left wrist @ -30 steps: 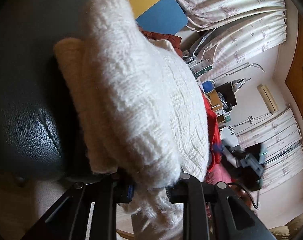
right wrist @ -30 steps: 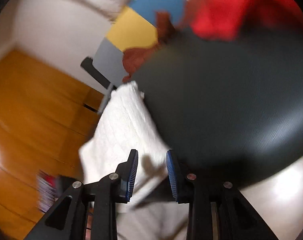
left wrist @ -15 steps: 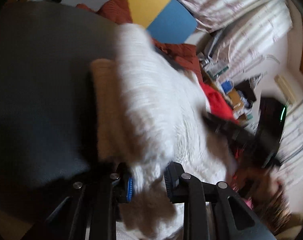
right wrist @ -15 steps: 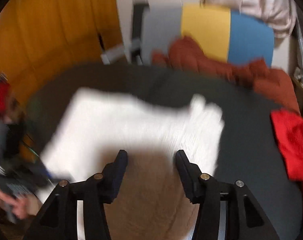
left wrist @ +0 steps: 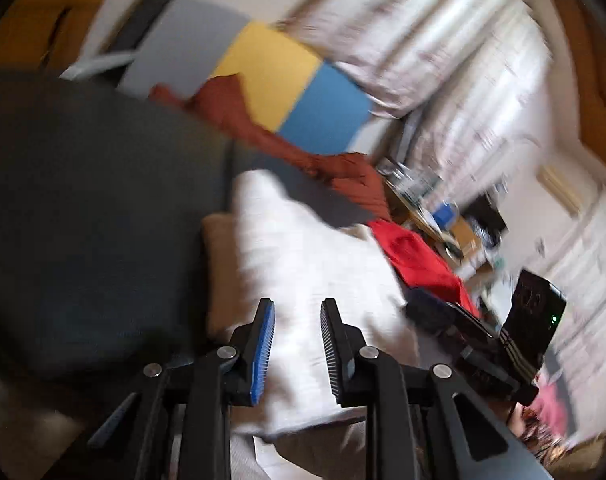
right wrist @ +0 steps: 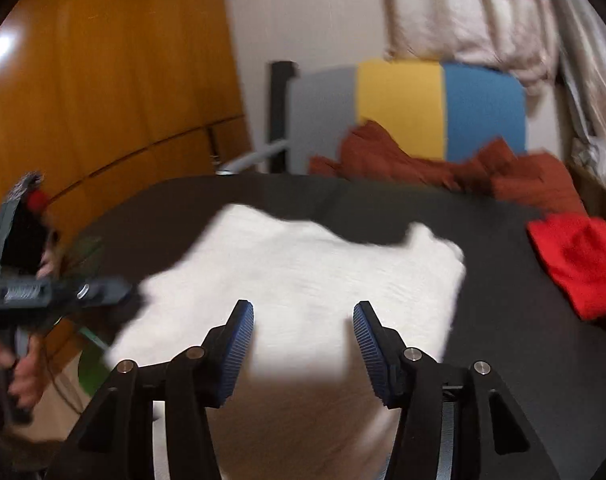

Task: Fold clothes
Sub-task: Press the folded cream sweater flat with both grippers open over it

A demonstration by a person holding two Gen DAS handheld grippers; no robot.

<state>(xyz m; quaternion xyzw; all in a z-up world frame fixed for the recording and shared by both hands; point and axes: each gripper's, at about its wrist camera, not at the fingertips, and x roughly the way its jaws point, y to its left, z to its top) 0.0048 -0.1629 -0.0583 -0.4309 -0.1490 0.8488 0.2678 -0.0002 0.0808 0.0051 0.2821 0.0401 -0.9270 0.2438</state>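
A folded white knit sweater (right wrist: 303,272) lies on the dark round surface (right wrist: 503,320); it also shows in the left wrist view (left wrist: 311,264), blurred. My left gripper (left wrist: 297,344) is open just above the sweater's near edge, holding nothing. My right gripper (right wrist: 303,344) is wide open above the sweater's near side, empty. The left gripper shows at the left of the right wrist view (right wrist: 59,296).
A red garment (right wrist: 579,260) lies at the right of the dark surface. A rust-brown cloth (right wrist: 443,168) is heaped at the back, in front of a grey, yellow and blue panel (right wrist: 403,108). Curtains hang behind. A wooden wall (right wrist: 103,80) stands at left.
My left gripper let go of the sweater and pulled back, now open. My right gripper opened wider. The sweater now lies flat on the dark surface.
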